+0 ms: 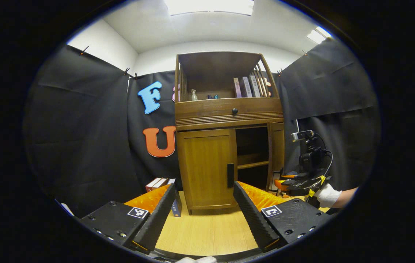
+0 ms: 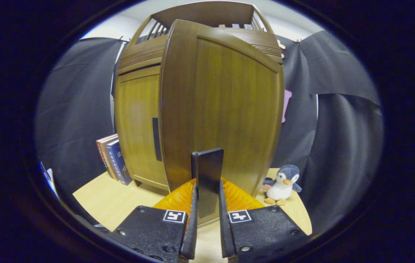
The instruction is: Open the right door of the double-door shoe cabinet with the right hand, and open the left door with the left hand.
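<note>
The shoe cabinet (image 1: 229, 146) stood on the table (image 1: 207, 233), its right door (image 2: 225, 109) swung open and its left door (image 1: 207, 168) shut. The right gripper (image 2: 207, 226) had its fingers squeezed on the right door's black handle (image 2: 207, 175). The left gripper (image 1: 204, 212) waited with fingers spread wide, so next it probably needed to reach the left door's handle (image 1: 230, 175) and pull.

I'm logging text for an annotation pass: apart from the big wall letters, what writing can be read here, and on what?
White characters on blue book spine beside the brown wooden shoe cabinet: too blurred to read.
Spines of upright books on its top shelf: too small.
Nothing else legible.
</note>
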A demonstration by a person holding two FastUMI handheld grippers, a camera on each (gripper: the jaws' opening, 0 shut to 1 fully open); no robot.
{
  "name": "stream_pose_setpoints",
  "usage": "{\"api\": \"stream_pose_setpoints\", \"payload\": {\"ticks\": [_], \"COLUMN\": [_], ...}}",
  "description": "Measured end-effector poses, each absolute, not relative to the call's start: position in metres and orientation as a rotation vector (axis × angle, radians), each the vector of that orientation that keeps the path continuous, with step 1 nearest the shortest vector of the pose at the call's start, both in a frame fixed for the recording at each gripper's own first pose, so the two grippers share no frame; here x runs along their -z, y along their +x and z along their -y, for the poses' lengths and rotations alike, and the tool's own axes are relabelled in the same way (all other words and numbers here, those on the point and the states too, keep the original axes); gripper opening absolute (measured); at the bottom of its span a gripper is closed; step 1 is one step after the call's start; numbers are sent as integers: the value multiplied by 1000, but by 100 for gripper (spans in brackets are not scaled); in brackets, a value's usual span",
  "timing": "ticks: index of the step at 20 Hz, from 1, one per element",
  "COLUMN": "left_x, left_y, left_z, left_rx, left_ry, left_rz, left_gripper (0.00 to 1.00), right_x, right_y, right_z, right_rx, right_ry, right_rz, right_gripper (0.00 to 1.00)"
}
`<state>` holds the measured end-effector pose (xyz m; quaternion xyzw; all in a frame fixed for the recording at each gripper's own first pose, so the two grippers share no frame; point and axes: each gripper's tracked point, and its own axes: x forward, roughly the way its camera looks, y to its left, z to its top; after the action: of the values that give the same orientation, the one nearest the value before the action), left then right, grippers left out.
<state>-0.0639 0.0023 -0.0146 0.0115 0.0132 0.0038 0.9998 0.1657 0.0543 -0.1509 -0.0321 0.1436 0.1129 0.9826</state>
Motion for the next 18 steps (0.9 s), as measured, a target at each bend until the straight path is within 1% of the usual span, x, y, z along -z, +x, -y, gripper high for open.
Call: {"api": "stream_pose_setpoints", "payload": {"ticks": [2, 3, 4, 9, 12, 15, 18], "left_x": [16, 18, 19, 19, 26, 32, 31], "left_y": [-67, -68, -69, -75, -78, -82, -81], "left_z": [2, 4, 6, 20, 29, 37, 49], "left_rx": [12, 21, 29, 83, 114, 124, 117], "left_ry": [21, 21, 21, 16, 14, 5, -1], "left_rz": [-27, -30, -31, -18, -24, -34, -35], "left_gripper": [96, 100, 96, 96, 96, 96, 96], "right_x": [152, 151, 151, 150, 150, 150, 149], "right_y": [158, 155, 151, 140, 136, 132, 129], "right_z": [-41, -34, -27, -2, 9, 31, 52], "right_rx": [-205, -192, -176, -132, -121, -90, -100], "right_ry": [-64, -61, -48, -16, 26, 27, 32], "right_rz": [-288, -287, -285, -299, -308, -318, -330], "right_gripper": [29, 29, 27, 19, 13, 9, 5]}}
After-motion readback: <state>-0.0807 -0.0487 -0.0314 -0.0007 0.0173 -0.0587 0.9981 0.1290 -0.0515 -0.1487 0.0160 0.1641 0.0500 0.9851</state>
